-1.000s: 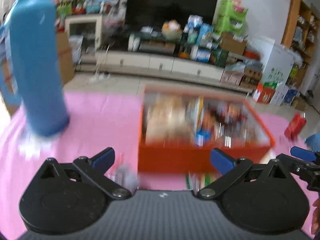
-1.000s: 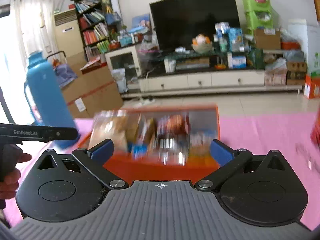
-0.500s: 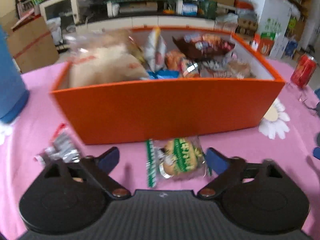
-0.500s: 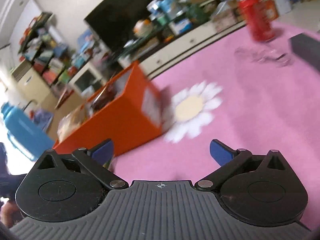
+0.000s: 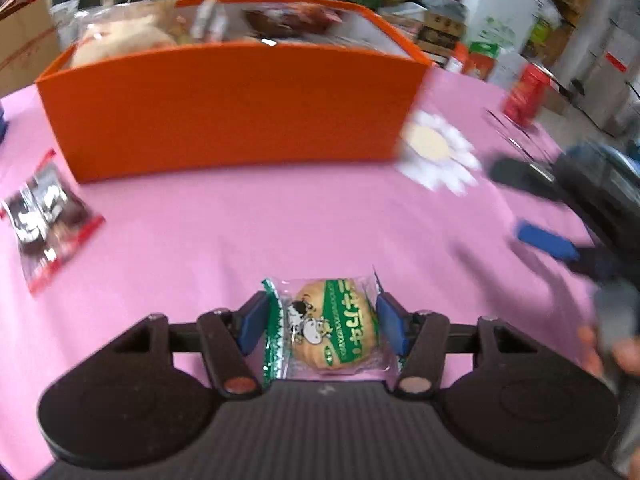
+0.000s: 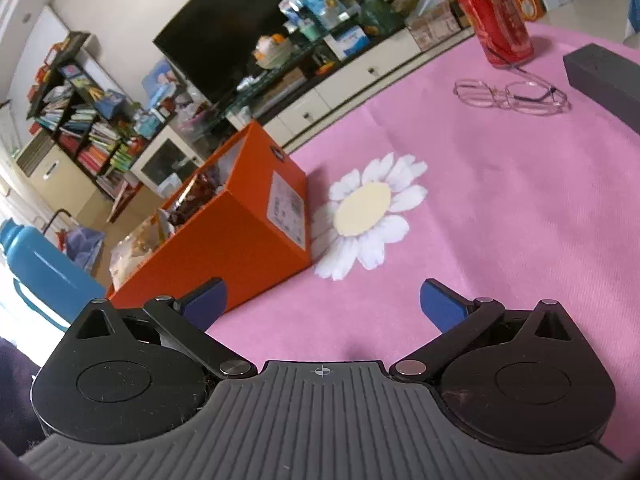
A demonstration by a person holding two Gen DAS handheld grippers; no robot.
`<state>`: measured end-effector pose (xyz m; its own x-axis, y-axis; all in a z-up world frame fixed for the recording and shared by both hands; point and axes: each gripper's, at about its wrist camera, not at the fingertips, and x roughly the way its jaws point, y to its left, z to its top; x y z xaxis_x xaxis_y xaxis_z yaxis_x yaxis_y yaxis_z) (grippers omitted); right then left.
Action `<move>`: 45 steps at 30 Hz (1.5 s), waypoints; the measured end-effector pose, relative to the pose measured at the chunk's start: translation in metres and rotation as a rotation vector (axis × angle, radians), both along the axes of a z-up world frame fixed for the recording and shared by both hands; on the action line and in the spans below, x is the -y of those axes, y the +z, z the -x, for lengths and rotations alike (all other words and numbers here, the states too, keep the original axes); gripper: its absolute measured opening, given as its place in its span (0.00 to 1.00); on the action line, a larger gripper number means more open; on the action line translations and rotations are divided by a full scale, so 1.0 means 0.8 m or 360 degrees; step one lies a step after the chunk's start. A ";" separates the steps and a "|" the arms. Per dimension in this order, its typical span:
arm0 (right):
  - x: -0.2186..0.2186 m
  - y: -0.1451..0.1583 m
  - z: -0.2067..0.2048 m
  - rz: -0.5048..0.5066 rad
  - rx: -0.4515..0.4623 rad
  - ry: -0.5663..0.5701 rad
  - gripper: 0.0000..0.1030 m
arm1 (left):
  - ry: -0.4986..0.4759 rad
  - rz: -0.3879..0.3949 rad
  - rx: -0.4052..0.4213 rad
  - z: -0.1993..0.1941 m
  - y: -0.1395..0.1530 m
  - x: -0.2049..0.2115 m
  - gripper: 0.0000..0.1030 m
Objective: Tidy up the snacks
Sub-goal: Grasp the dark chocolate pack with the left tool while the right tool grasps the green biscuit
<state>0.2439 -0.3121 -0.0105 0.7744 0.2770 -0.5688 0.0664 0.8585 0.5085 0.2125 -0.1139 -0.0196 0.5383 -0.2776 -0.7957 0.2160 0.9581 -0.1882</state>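
A green-and-clear wrapped round bun lies on the pink tablecloth between the blue pads of my left gripper, whose jaws have closed in to the wrapper's edges. Behind it stands an orange box filled with several snack packs; it also shows in the right wrist view. A dark snack packet with red edges lies left of the box. My right gripper is open and empty over the cloth near a printed daisy; it shows blurred in the left wrist view.
A red soda can, clear glasses and a dark grey block lie at the far right. A blue thermos stands left of the box. Shelves and a TV unit are beyond the table.
My left gripper dropped towards the cloth and its jaws narrowed around the wrapped bun. My right gripper swung away from the box to the daisy area and stayed open.
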 end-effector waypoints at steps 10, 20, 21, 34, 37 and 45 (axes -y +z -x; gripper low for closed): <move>-0.002 -0.007 0.000 0.0021 -0.0027 0.0010 0.86 | 0.0271 -0.0342 0.0342 -0.011 0.066 -0.099 0.93; -0.021 -0.013 -0.007 0.0093 -0.0062 0.0105 0.86 | 0.0725 -0.0190 0.0056 -0.104 0.027 -0.223 0.93; -0.023 -0.015 -0.008 0.0099 -0.0071 0.0113 0.86 | 0.0744 -0.0215 0.0045 -0.110 0.021 -0.217 0.93; -0.024 -0.015 -0.008 0.0104 -0.0068 0.0135 0.86 | 0.0460 -0.0333 -0.0033 -0.021 -0.001 -0.209 0.56; -0.031 -0.016 -0.006 0.0129 -0.0062 0.0169 0.86 | 0.0397 -0.0324 -0.0035 0.022 0.000 -0.201 0.56; -0.099 0.007 0.073 0.0311 -0.0104 0.0294 0.86 | 0.0429 -0.0252 0.0021 0.043 -0.006 -0.197 0.71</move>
